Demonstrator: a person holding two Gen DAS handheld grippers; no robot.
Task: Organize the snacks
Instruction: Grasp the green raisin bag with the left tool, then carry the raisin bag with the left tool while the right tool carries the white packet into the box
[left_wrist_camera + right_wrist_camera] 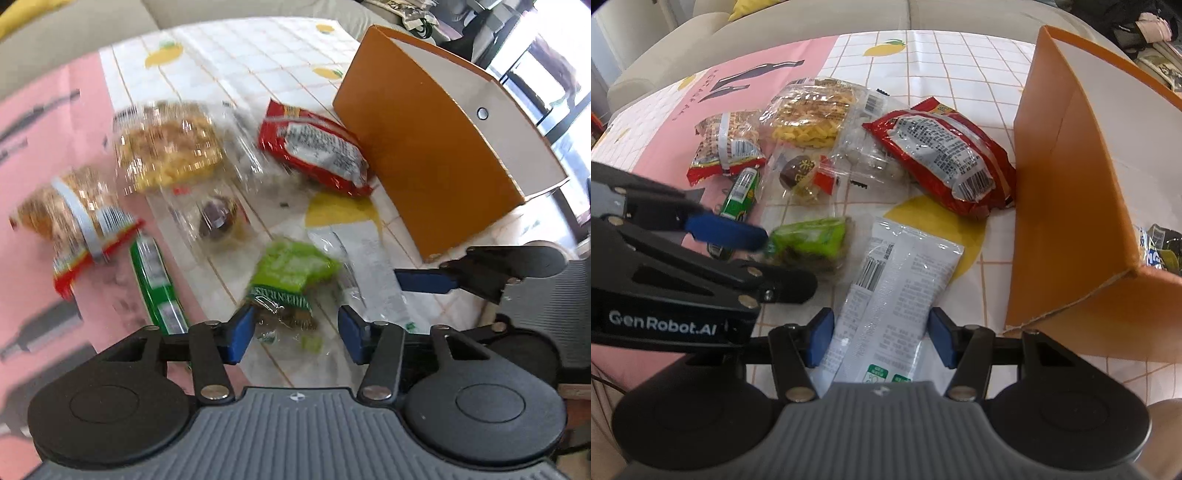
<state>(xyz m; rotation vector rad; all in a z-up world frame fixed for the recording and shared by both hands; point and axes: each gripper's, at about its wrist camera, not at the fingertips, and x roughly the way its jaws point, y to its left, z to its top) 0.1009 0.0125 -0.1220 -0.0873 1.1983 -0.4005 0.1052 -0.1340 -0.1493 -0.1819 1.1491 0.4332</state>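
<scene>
Snack packets lie scattered on a tiled tablecloth. My left gripper [295, 330] is open, with a light green snack pack [291, 273] between its fingers; the pack also shows in the right wrist view [812, 240]. My right gripper [881, 338] is open around the near end of a white packet [894, 295], which also lies in the left wrist view [365, 266]. A red packet [945, 155] lies beside the orange box [1067, 206]. The orange box [424, 147] stands open at the right, with some packets inside.
A clear noodle pack [812, 110], a red-edged snack bag [726, 146], a green tube pack [740, 192] and a clear pack with a brown sweet [801, 173] lie further left. A pink mat [48, 155] covers the table's left. A sofa is behind.
</scene>
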